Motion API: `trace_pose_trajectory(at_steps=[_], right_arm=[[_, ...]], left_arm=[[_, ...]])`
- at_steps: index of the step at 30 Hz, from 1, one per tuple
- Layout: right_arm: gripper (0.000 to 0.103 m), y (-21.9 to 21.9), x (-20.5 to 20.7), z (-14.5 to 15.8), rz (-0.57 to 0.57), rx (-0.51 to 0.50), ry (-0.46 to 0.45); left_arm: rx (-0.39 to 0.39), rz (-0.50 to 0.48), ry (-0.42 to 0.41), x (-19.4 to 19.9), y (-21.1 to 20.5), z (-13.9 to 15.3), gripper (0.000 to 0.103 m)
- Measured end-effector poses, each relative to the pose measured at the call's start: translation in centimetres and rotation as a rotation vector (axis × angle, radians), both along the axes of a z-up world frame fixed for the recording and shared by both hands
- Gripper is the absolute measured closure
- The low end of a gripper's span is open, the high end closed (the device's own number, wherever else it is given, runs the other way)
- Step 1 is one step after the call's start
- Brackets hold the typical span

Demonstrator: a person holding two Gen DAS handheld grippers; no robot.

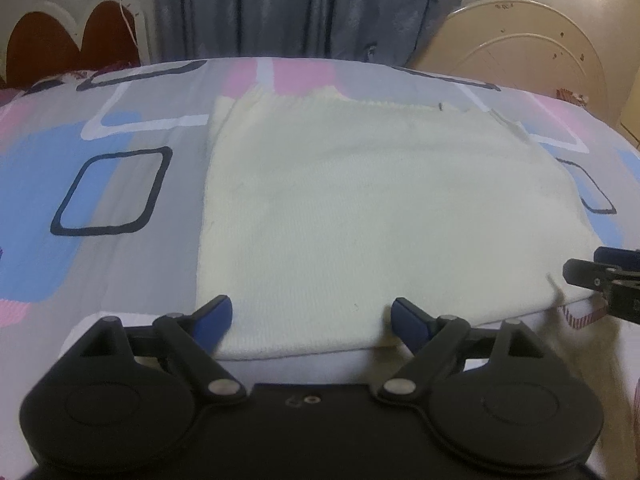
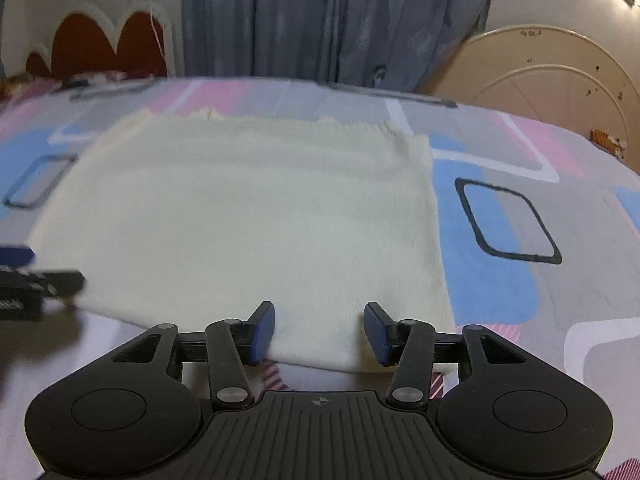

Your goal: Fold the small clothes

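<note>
Where bedsheet (image 1: 120, 128) ends, curtain (image 1: 280, 8).

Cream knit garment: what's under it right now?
The cream knit garment lies flat on the patterned bedsheet, which shows all around it. A red-striped fabric peeks out at the near edge; anything else beneath is covered.

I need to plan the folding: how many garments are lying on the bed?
1: a cream knitted garment lies flat in the middle of the patterned bedsheet. Others may lie outside the views.
</note>
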State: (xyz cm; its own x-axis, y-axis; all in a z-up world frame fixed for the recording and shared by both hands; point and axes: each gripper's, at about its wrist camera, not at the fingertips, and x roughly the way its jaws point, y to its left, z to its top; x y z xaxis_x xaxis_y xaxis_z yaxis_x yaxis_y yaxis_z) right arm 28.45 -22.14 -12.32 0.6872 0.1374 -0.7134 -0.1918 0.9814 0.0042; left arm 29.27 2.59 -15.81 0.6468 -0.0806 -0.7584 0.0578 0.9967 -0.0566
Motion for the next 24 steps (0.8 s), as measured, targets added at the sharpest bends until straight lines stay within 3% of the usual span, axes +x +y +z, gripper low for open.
trace_pose_trajectory(at_steps=[8,15,18,20,24], right_arm=[[0.053,0.2,-1.5,2.2,0.009,0.066,-0.023],[0.052,1.5,-0.6,1.8,0.080,0.104,-0.002],[0.052,1.9,-0.1,0.7,0.113,0.124,0.020],[0.052,1.9,0.1,0.2,0.136,0.134,0.023],[0.052,1.9,1.2,-0.1,0.166,0.151,0.014]], left_arm=[[-0.049,0.044,0.048,-1.0,0.9,0.9,0.010],[-0.214,0.185,0.138,-2.1,3.0,-0.3,0.009],[-0.249,0.215,0.117,-3.0,3.1,-0.5,0.009],[-0.303,0.246,0.112,-3.4,3.3,-0.5,0.009],[-0.508,0.315,0.068,-3.7,4.1,-1.2,0.013]])
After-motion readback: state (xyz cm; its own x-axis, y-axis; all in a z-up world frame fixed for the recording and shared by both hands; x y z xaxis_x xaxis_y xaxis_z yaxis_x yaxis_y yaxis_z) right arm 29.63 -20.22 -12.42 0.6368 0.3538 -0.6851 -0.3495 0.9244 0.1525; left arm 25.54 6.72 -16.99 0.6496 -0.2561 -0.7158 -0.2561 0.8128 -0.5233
